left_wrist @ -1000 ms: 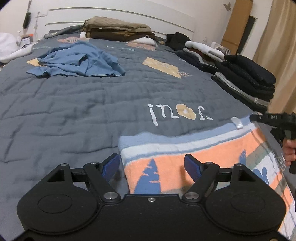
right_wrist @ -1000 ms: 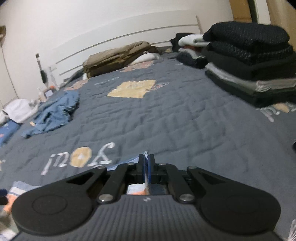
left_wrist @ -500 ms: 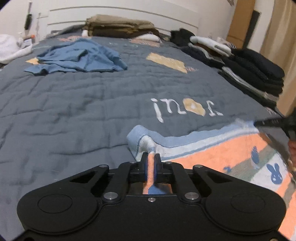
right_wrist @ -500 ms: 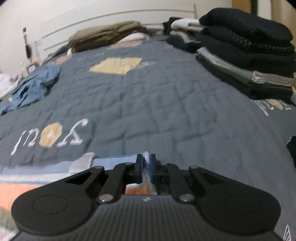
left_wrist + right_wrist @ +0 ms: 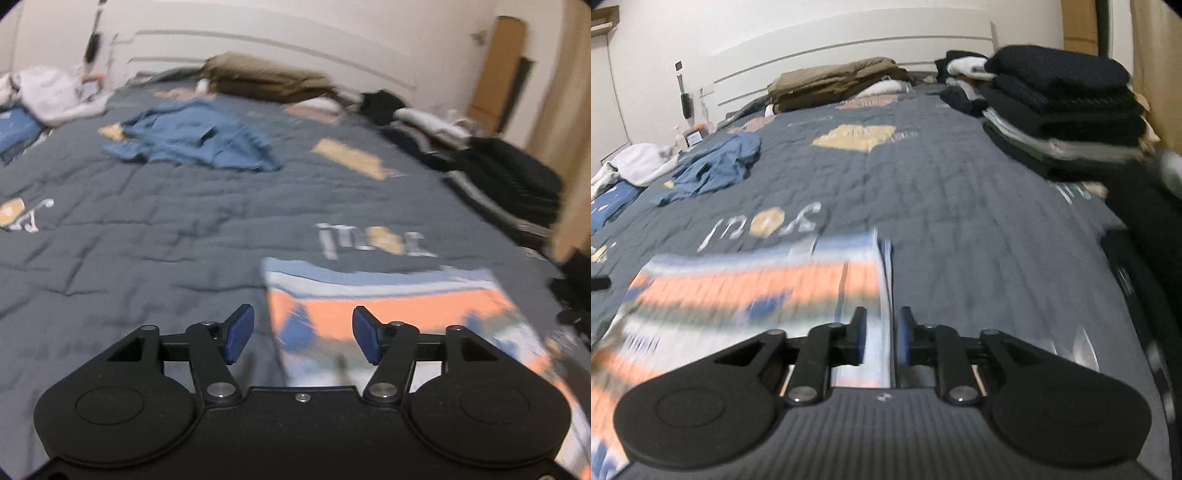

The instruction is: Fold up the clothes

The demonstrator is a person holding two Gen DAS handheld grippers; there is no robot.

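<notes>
The left gripper (image 5: 303, 334) has its jaws wide apart and opening, pads clear of any cloth; half a second ago they were pinched shut on the near-left corner of the towel (image 5: 388, 310), and that corner now lies flat on the quilt (image 5: 147, 236) just ahead of the right-hand pad. The right gripper (image 5: 881, 338) shows a narrow gap that is widening; the towel's (image 5: 746, 291) right edge runs down between the two pads, but they no longer press on it, whereas in both earlier frames they were clamped on that edge. The towel, striped blue, white and orange with dark blue shapes, lies spread in the near part of the bed with its blue border toward the lettering on the quilt. More of it shows in both views than before, so both grippers have drawn back from it, and both pictures are motion-blurred. Farther out, a crumpled blue shirt (image 5: 192, 142) lies toward the left, well apart from the towel. A brown folded pile (image 5: 834, 83) sits by the headboard (image 5: 849, 40), and a stack of dark folded clothes (image 5: 1060, 107) lines the right side.
</notes>
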